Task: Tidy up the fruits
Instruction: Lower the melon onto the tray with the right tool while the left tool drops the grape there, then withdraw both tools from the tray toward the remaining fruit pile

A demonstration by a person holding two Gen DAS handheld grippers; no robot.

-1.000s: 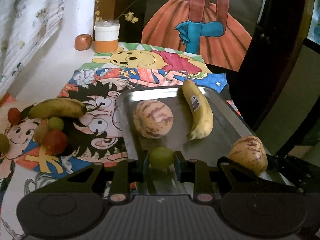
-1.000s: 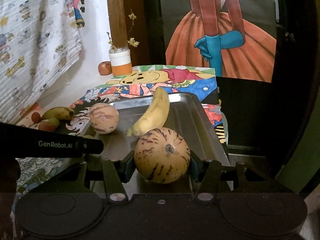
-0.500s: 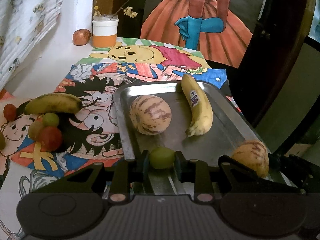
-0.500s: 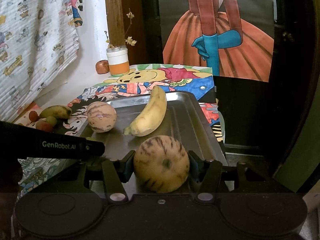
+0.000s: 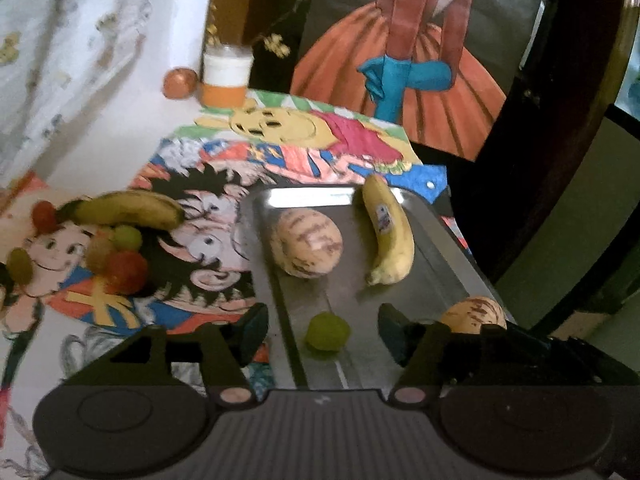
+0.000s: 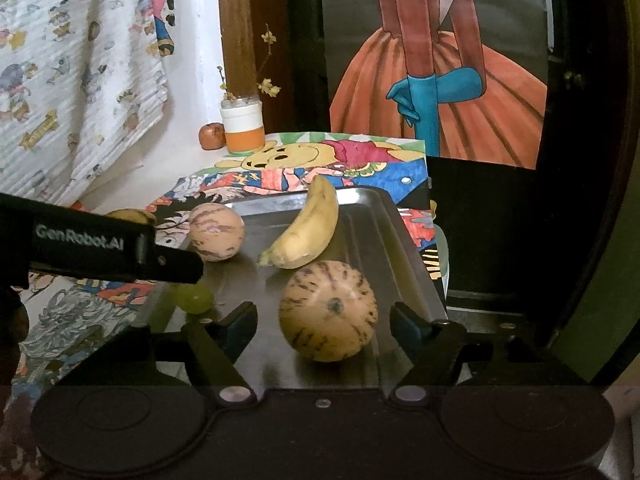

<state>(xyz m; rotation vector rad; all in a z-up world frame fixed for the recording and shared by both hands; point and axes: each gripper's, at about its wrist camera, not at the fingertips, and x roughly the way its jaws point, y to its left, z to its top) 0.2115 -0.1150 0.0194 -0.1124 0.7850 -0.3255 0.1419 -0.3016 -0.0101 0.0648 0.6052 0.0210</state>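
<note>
With both sets of jaws having just been opening, the left gripper (image 5: 323, 334) stands spread w/ the green grape (image 5: 328, 331) lying loose between its fingers on the metal tray (image 5: 440, 236), pads clear of it. Right gripper (image 6: 324, 322) likewise spread, striped melon (image 6: 328, 317) sitting free between its fingers on the tray's near end. A banana (image 6: 306, 232) & 2nd striped melon (image 6: 216, 232) lie farther back; more fruit (image 5: 120, 240) sits left, off the tray.
</note>
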